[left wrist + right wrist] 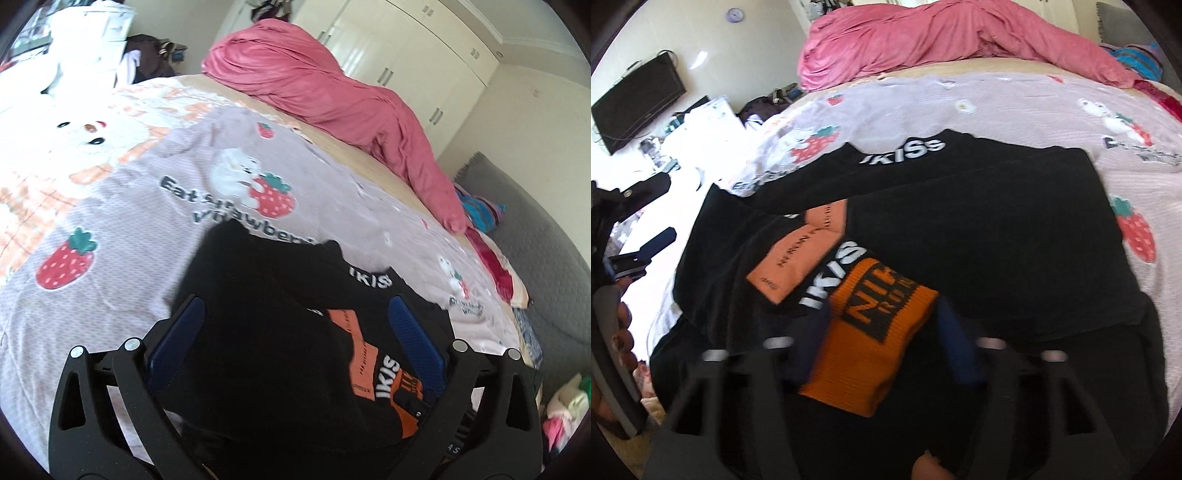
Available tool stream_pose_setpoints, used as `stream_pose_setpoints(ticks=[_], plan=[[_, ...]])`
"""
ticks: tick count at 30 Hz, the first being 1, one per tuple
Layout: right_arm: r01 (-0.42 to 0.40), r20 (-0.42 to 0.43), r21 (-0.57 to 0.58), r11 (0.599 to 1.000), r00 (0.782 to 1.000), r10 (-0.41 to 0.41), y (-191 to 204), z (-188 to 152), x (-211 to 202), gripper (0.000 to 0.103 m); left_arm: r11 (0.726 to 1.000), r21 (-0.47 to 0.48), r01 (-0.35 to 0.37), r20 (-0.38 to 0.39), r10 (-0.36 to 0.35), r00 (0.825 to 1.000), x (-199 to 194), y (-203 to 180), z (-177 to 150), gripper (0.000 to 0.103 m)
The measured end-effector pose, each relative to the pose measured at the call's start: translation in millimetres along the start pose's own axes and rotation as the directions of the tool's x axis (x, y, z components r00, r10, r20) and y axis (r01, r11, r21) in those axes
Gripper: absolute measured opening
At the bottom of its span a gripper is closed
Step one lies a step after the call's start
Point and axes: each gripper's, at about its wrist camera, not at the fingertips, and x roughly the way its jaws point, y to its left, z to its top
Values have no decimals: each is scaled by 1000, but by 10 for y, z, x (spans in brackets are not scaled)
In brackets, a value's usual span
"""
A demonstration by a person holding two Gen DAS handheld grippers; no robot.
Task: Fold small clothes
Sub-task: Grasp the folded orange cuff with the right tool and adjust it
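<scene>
Black garment [960, 229] with orange cuff [875, 332] lies on strawberry bedspread [1015, 107].

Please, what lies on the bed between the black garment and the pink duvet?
Only bare strawberry bedspread lies between the black garment and the pink duvet; the right wrist view shows this best.

the black garment [960, 229] carries white letters "ikiss" at its collar and again on a black band lower down. its orange cuff [871, 332] shows "nit" with smaller unreadable letters beneath. the bedsheet [129, 229] reads "eat strawberr", partly covered.
</scene>
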Motion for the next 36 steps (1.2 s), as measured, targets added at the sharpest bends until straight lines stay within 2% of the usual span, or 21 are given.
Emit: stream_pose_setpoints(ticks=[1, 2, 4, 10, 14, 16, 22, 28, 36], plan=[[-7, 4, -10, 1000, 1000, 7, 27, -2, 2, 22, 1000, -9, -4, 4, 4, 1000, -11, 34, 16, 94], [-31, 7, -15, 999, 999, 31, 43, -1, -10, 14, 1000, -16, -9, 6, 9, 1000, -16, 58, 27, 93], [-55, 13, -11, 998, 998, 55, 75, 18, -37, 13, 999, -34, -7, 9, 7, 1000, -30, 109, 51, 94], [-135, 101, -55, 989, 985, 140, 213, 260, -344, 13, 997, -79, -11, 21, 13, 1000, -68, 243, 101, 93], [-132, 162, -115, 985, 975, 150, 307, 547, -599, 13, 995, -101, -11, 28, 13, 1000, -102, 331, 135, 93], [-123, 180, -126, 984, 973, 145, 286, 670, -685, 13, 994, -111, -21, 26, 24, 999, -106, 387, 153, 93], [-20, 238, -131, 991, 970, 51, 23, 879, -837, 12, 990, -140, -34, 38, 39, 999, -143, 502, 185, 93], [-7, 234, -51, 999, 972, 19, -361, 759, -746, 12, 993, -110, -43, 10, 44, 999, -68, 452, 172, 94], [18, 198, -2, 1000, 980, -17, -572, 553, -642, 12, 999, -28, -38, -46, 37, 998, 122, 233, 67, 93]])
